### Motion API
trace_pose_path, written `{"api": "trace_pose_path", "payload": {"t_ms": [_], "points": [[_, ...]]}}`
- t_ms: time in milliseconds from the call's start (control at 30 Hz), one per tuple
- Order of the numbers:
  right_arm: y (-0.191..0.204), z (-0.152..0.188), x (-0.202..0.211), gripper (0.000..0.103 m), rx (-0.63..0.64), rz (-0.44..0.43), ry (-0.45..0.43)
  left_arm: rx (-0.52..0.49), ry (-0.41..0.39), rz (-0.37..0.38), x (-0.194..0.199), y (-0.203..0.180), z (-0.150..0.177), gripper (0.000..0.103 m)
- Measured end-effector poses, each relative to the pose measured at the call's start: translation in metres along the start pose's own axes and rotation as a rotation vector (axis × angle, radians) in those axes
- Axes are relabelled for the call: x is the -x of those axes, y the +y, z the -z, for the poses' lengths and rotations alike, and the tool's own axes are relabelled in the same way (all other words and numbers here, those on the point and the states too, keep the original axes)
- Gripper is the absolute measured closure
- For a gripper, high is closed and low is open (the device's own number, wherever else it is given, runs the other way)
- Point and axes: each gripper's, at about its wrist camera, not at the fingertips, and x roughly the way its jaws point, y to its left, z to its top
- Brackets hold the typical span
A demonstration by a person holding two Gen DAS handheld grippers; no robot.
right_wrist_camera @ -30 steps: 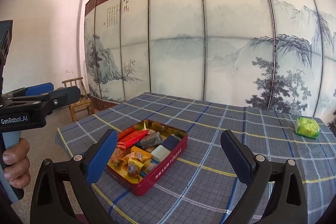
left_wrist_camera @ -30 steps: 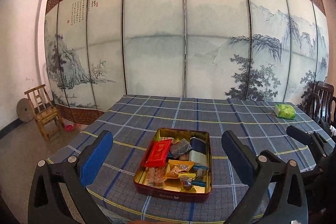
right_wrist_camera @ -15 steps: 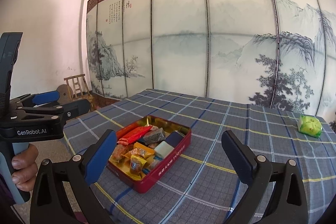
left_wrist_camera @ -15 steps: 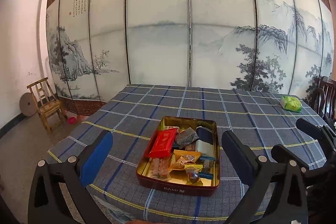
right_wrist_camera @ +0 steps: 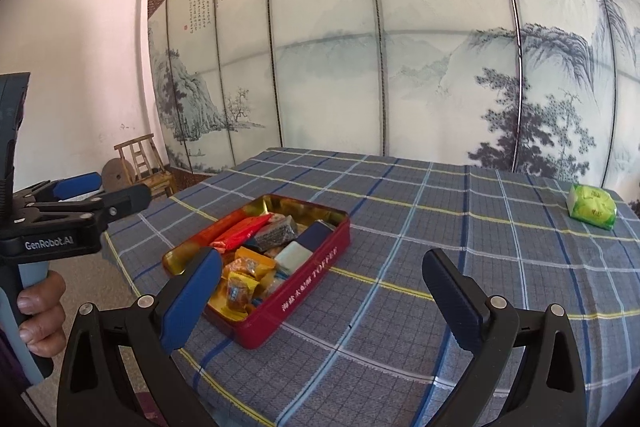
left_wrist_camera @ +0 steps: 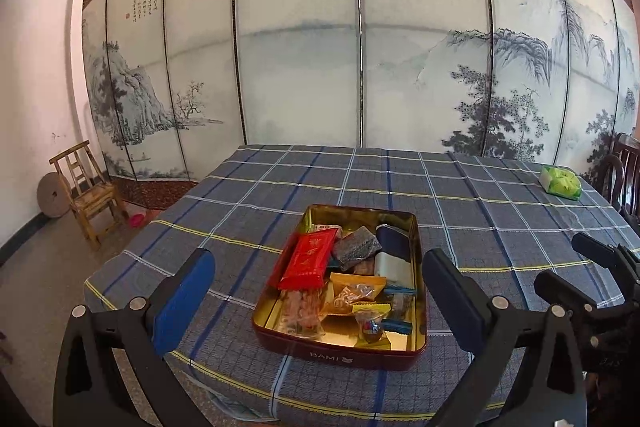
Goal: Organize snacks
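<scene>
**Snacks mostly in tin; one green pack left out**

Left gripper (left_wrist_camera: pixel 316 291): jaws wide apart, nothing between them, held above the near table edge and aimed at the tin (left_wrist_camera: pixel 340 351). Right gripper (right_wrist_camera: pixel 322 295): also spread wide, empty, hovering over the cloth just right of the tin. A hand (right_wrist_camera: pixel 38 311) grips the left tool's handle at the right view's edge.

Tin sits near the front edge of the table (left_wrist_camera: pixel 500 227), lid off, no lid seen. Inside: a red packet (left_wrist_camera: pixel 310 259) along the left side, a dark foil bar (left_wrist_camera: pixel 356 249), a navy pack (left_wrist_camera: pixel 394 237), a pale block (left_wrist_camera: pixel 394 265), yellow wrapped sweets (left_wrist_camera: pixel 354 293) toward the front. Contents lie loose and overlapping, not in rows.

Farther back, well apart from the tin, a green pack (right_wrist_camera: pixel 592 211) lies alone near the right far corner.

Judgement: nothing is in hand. Most snacks are gathered; the green pack probably remains to be fetched, and tidying inside the tin may remain.
</scene>
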Motion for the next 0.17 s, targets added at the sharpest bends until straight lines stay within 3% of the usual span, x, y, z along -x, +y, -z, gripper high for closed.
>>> {"api": "trace_pose_path", "payload": {"t_ms": [100,167], "points": [[-0.038,0.008,-0.016,0.003,-0.010,0.082,0.057,-0.016,0.001,-0.012,-0.004,-0.003,-0.002,0.000],[-0.076,0.014,-0.034,0.003,-0.040,0.124,0.151,-0.027,0.018,-0.025,-0.006,-0.005,-0.004,0.000]]}}
